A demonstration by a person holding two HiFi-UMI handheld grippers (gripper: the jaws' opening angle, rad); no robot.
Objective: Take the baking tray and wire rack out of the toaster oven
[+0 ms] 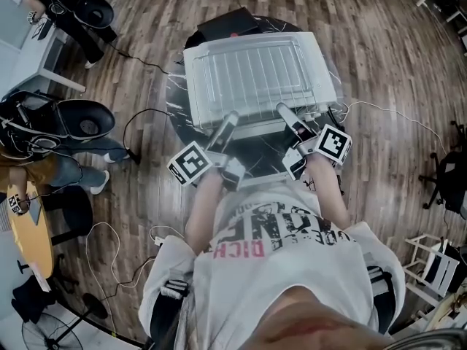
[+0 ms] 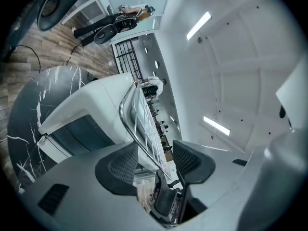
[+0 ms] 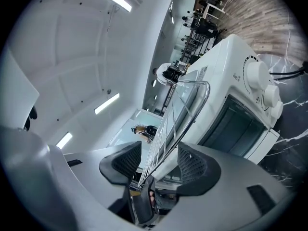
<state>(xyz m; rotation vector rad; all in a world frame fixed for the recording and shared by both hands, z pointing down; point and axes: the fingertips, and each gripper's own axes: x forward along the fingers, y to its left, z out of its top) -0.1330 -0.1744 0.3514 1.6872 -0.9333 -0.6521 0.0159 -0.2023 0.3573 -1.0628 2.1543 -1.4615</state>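
A white toaster oven [image 1: 326, 84] is set on a round dark table [image 1: 177, 104] above a wood floor [image 1: 387, 64]. A wire rack [image 1: 252, 71] is laid flat on the oven top. The left hand-held gripper [image 1: 230, 117] and right hand-held gripper [image 1: 283, 110] are pointed at the rack's near edge.

Open-plan office or lab space, not home kitchen. Wood-plank floor [image 1: 379, 64] throughout. Black office chairs [image 1: 87, 9] and white desk [image 1: 33, 57] at upper left of head view. Seated person [image 1: 69, 170] at left edge beside yellow table [image 1: 33, 224]. Loose cables [image 1: 109, 246] trail across floor; standing fan [image 1: 51, 334] at lower left. Toaster oven [image 1: 259, 75] sits on round dark marbled table [image 1: 175, 100] mid-frame, amid office furniture. Gripper views: white ceiling [image 2: 240, 81] with strip lights [image 2: 198, 25], rows of workstations [image 3: 206, 24] at upper right.
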